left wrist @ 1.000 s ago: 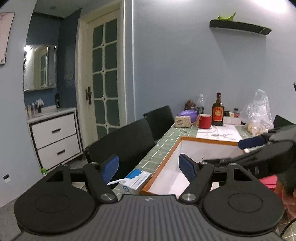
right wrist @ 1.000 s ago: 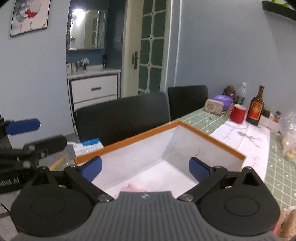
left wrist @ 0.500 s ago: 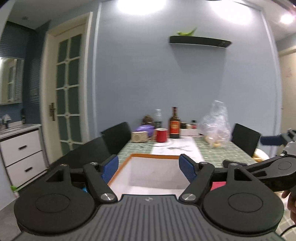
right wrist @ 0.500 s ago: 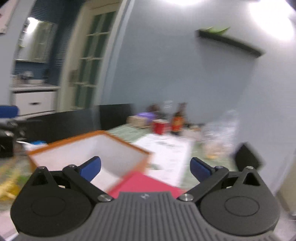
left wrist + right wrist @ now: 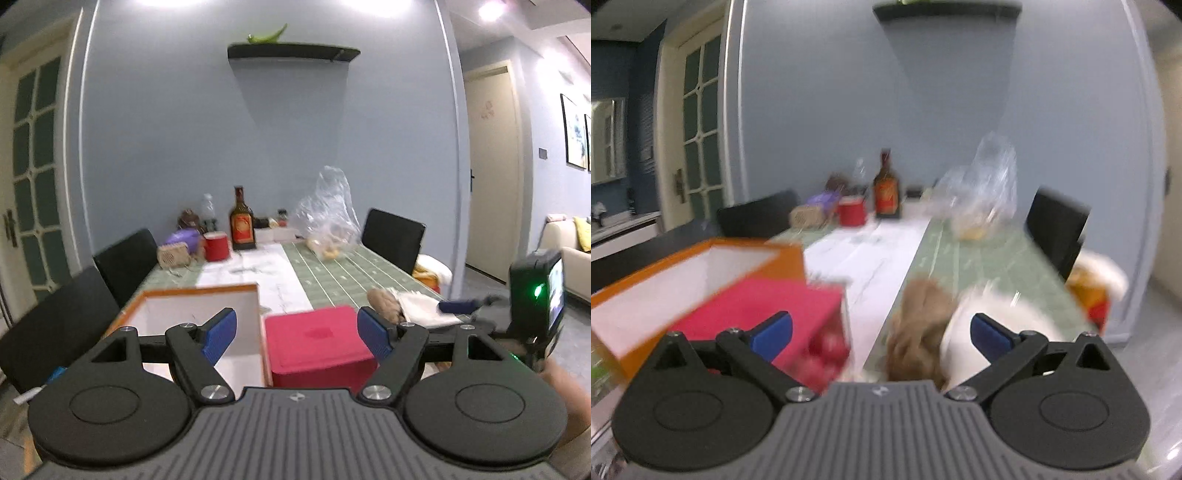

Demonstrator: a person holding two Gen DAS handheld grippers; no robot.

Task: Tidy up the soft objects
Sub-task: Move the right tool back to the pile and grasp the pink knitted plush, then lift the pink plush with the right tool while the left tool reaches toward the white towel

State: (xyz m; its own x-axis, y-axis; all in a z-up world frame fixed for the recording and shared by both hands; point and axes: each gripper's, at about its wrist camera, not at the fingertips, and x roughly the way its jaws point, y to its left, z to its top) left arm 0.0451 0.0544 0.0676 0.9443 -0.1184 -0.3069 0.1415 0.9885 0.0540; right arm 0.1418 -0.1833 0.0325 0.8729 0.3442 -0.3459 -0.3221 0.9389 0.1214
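Brown plush (image 5: pixel 919 325) and white cloth (image 5: pixel 990 332) lie right of the red box (image 5: pixel 317 341); the right gripper (image 5: pixel 881 330), jaws wide and empty, has swung from the orange box (image 5: pixel 199 317) toward them; left gripper (image 5: pixel 297 332) wide, empty; pickup looks next.

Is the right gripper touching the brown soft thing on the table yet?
Cannot tell. Right wrist view: right gripper open over brown soft thing, too blurred to show contact.

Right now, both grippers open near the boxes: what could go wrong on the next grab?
1. The right gripper is aimed between the red box and the brown soft item; it may catch the box.
2. The white cloth touches the brown item, so both could lift together.
3. The right view is blurred, so aim looks uncertain.
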